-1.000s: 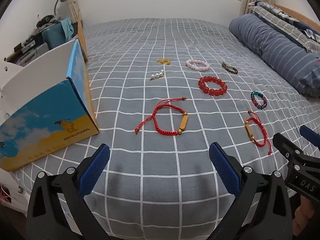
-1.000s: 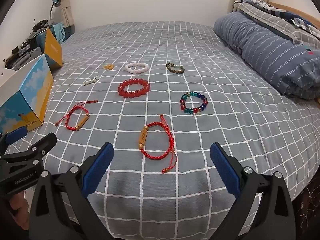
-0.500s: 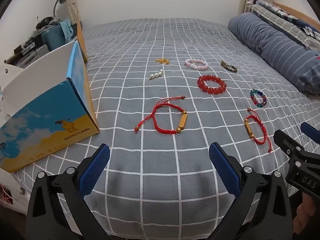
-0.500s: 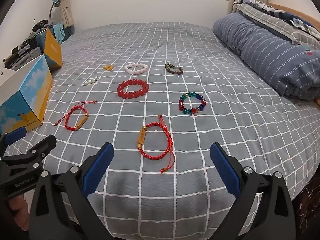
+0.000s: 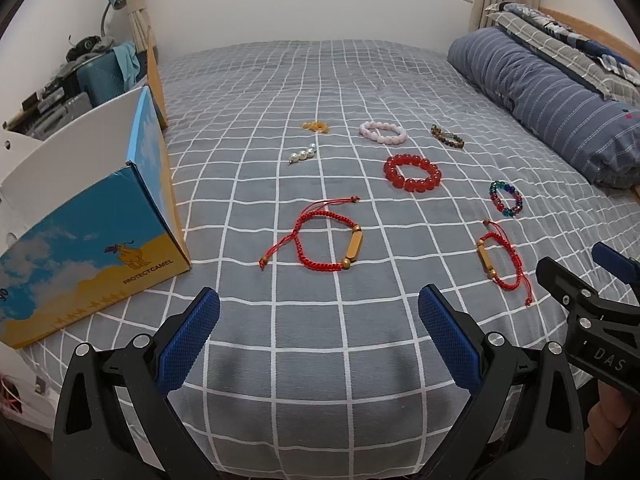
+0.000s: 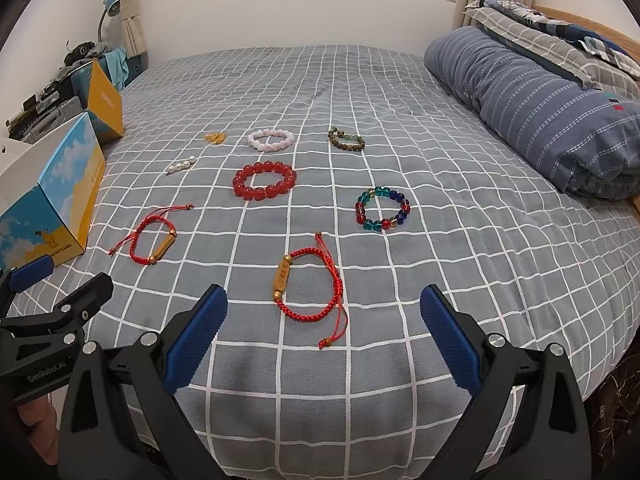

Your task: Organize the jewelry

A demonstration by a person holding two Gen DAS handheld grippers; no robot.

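Observation:
Several pieces of jewelry lie spread on the grey checked bed. A red cord bracelet (image 5: 328, 240) lies just ahead of my open, empty left gripper (image 5: 319, 320). A second red cord bracelet (image 6: 310, 286) lies just ahead of my open, empty right gripper (image 6: 324, 320). Further back lie a red bead bracelet (image 5: 412, 173), a multicolour bead bracelet (image 6: 383, 209), a pink bead bracelet (image 6: 271, 140), a brown bead bracelet (image 6: 346, 140), a pearl string (image 5: 303, 155) and a small orange piece (image 5: 316, 126).
An open blue and yellow cardboard box (image 5: 88, 232) stands at the bed's left edge. A rolled blue striped duvet (image 6: 540, 112) lies along the right side. The bed's front edge is just under both grippers. Clutter and a suitcase stand beyond the box.
Both grippers have drifted slightly back and up, so the jewelry sits a little further off. Nothing on the bed has moved.

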